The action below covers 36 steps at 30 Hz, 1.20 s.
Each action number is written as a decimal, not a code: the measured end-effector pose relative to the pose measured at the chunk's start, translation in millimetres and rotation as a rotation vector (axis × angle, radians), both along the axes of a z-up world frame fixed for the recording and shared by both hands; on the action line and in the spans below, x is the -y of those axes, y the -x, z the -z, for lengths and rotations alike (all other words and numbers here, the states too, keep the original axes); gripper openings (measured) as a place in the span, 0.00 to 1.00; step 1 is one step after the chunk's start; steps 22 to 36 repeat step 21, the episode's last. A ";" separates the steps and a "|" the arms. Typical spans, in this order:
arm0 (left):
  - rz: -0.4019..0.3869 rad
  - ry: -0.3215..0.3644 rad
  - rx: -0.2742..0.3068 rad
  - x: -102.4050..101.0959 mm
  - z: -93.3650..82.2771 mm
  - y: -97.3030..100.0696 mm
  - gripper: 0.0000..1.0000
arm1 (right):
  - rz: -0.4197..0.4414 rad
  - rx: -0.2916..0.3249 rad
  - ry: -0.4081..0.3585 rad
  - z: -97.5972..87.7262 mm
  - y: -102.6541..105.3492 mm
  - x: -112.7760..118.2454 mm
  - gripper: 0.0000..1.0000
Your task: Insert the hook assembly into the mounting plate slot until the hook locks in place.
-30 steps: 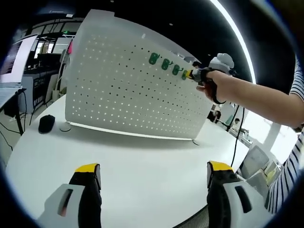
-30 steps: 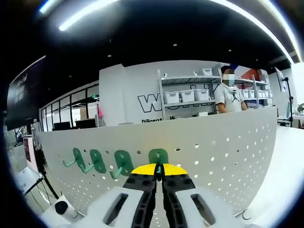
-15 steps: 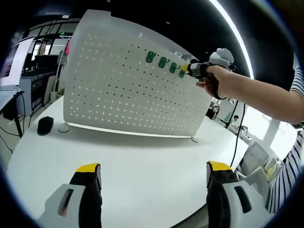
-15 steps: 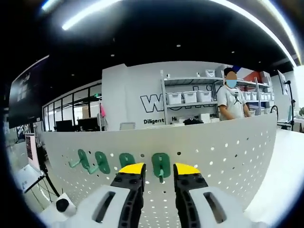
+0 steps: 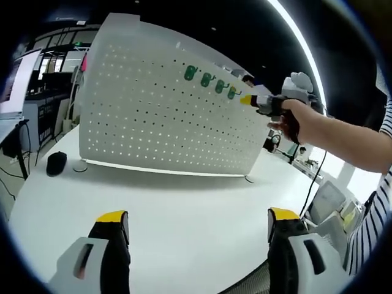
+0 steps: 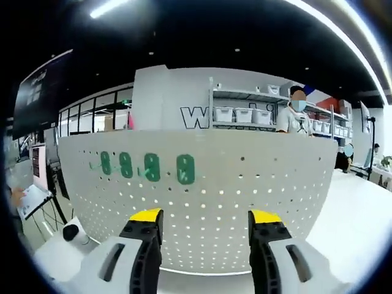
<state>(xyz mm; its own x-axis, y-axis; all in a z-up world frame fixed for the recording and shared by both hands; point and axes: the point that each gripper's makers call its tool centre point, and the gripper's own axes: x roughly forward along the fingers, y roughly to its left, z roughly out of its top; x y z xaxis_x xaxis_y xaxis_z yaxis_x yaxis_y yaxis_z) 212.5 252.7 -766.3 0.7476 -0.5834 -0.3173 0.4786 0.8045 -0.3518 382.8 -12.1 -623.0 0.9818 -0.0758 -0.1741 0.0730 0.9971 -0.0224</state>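
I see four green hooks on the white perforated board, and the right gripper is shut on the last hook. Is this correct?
Not quite. The four green hooks do hang on the white perforated board, but the right gripper holds nothing: in the right gripper view its jaws stand wide open, away from the board, with the last hook alone on the panel.

Bare white table [image 5: 184,208] lay open before the upright pegboard [image 5: 159,116]. Four green hooks [image 6: 185,169] jutted from its top row; a black mouse [image 5: 56,162] sat at its left end.
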 end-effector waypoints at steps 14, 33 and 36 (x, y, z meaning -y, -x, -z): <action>0.042 -0.048 -0.010 5.0 6.7 3.0 0.97 | -0.009 -0.177 0.087 81.9 88.8 39.1 0.77; 0.040 -0.042 -0.015 4.6 7.1 2.8 0.98 | -0.017 -0.251 0.102 112.7 130.2 44.9 0.81; 0.040 -0.042 -0.015 4.6 7.1 2.8 0.98 | -0.017 -0.251 0.102 112.7 130.2 44.9 0.81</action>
